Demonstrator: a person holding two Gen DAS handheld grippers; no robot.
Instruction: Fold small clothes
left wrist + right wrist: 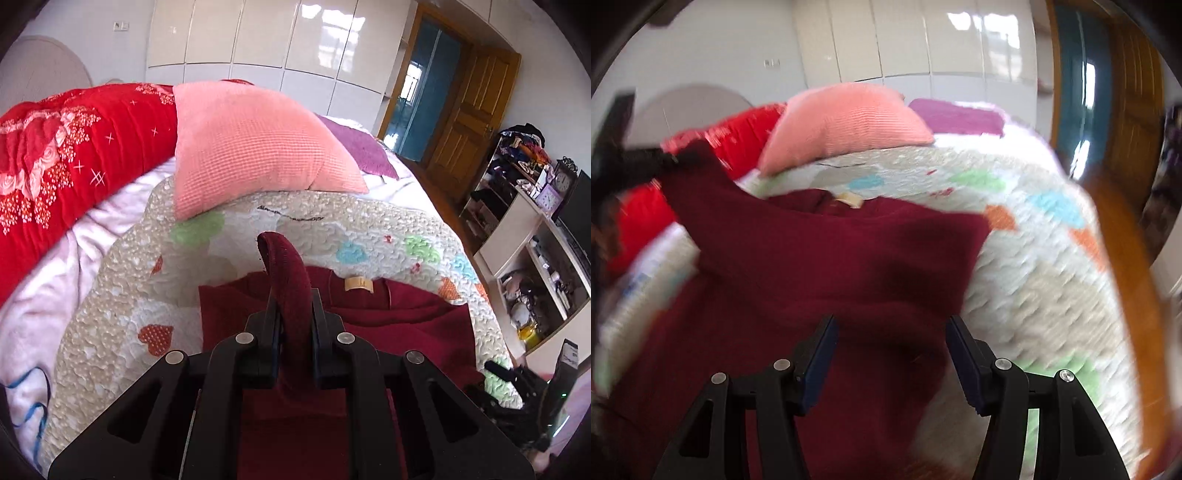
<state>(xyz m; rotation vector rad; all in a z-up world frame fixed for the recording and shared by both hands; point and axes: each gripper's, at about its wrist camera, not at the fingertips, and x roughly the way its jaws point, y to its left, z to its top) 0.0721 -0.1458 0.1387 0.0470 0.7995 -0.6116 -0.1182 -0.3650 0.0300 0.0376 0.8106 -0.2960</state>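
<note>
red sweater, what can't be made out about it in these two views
- Lower part of the red sweater: left wrist view, hidden behind the left tool, which is shut on a cuff.
- Weave and fold lines: right wrist view, motion blur.
- Neck label text: too small.
- Right tool: open; touching cloth or not is unclear.

Heart-patterned quilt (122, 280) spread over the bed; pink pillow (255, 147) on its far edge, beside a red floral blanket (74, 155); wooden door (469, 110) and cluttered shelves (532, 236) at right.
</note>
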